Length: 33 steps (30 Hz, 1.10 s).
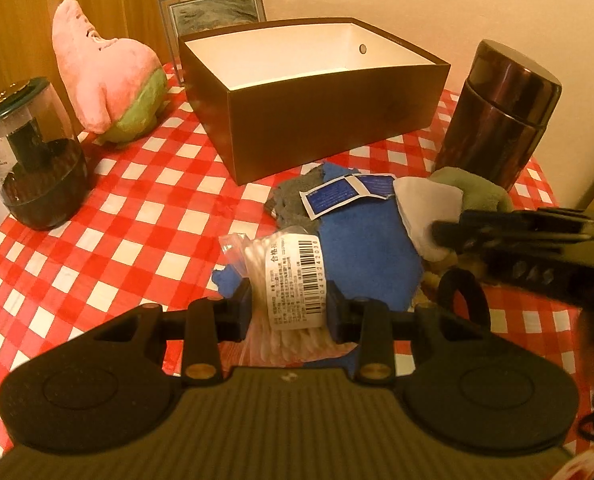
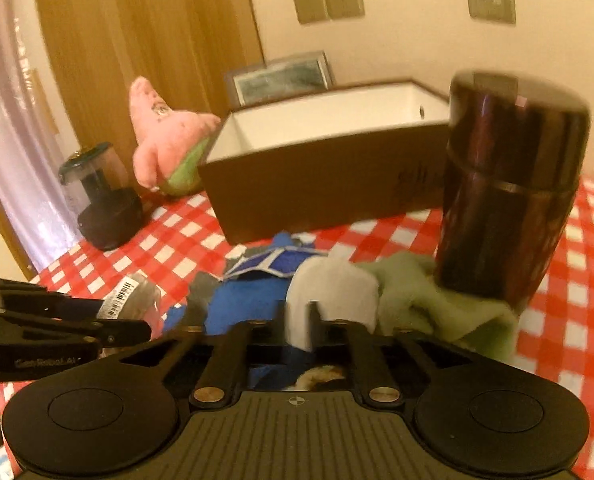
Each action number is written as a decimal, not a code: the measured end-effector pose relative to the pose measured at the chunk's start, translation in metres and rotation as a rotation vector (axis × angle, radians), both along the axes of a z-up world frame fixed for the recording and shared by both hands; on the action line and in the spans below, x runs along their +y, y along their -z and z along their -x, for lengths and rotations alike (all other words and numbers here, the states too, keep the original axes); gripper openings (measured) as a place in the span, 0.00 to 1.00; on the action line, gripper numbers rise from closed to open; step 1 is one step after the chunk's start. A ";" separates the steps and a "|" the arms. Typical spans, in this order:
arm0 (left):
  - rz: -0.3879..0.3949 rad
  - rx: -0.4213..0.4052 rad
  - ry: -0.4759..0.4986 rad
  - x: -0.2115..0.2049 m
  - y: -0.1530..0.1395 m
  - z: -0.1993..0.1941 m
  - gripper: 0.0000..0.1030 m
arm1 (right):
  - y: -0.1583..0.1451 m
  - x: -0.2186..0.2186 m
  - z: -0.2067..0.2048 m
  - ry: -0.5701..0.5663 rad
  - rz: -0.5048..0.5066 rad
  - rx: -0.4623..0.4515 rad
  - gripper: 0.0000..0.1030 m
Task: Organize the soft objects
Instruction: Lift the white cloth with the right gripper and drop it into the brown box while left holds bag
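Observation:
My left gripper [image 1: 289, 308] is shut on a clear bag of cotton swabs [image 1: 293, 280] with a barcode label; the bag also shows in the right wrist view [image 2: 133, 298]. My right gripper [image 2: 303, 320] is shut on the white part [image 2: 333, 296] of a green soft toy [image 2: 421, 296]; the gripper also shows from the side in the left wrist view [image 1: 441, 232]. A blue and grey cloth pile [image 1: 361, 240] lies under both. The open brown box [image 1: 309, 120] with a white inside stands behind. A pink star plush [image 1: 105, 68] leans at the back left.
A dark metal flask [image 1: 501, 116] stands right, touching the green toy. A jar with a dark base [image 1: 29, 156] stands left. A framed picture [image 1: 217, 8] leans behind the box. The red checked tablecloth [image 1: 137, 208] covers the table.

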<state>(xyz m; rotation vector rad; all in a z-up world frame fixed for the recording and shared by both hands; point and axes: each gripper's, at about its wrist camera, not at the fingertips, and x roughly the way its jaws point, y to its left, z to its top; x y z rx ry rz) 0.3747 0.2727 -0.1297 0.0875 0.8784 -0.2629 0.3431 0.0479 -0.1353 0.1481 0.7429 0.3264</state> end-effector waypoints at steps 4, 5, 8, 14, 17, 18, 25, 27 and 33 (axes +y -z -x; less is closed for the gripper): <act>-0.001 0.009 -0.003 0.000 0.005 -0.005 0.33 | 0.012 0.011 -0.006 0.034 0.030 -0.027 0.63; -0.001 0.010 -0.003 0.000 0.006 -0.006 0.33 | 0.015 0.014 -0.009 0.044 0.049 -0.023 0.63; 0.001 0.010 -0.001 -0.001 0.008 -0.008 0.33 | 0.023 0.020 -0.016 0.066 0.065 -0.024 0.58; 0.005 0.014 0.006 -0.003 0.010 -0.011 0.33 | 0.039 0.016 -0.028 0.113 0.035 0.028 0.22; 0.006 0.017 0.009 -0.004 0.011 -0.011 0.33 | 0.034 0.007 -0.025 0.131 -0.012 0.027 0.05; 0.006 0.017 0.010 -0.004 0.011 -0.011 0.33 | 0.032 0.003 -0.024 0.132 -0.033 0.026 0.02; 0.009 -0.002 0.025 -0.003 0.001 -0.008 0.33 | 0.002 -0.016 -0.010 0.126 -0.108 -0.017 0.01; 0.011 -0.016 0.029 -0.002 -0.005 -0.009 0.33 | -0.009 -0.020 -0.006 0.118 -0.126 -0.032 0.01; 0.024 -0.080 0.045 0.000 -0.031 -0.024 0.33 | -0.041 -0.027 -0.008 0.101 -0.172 -0.071 0.01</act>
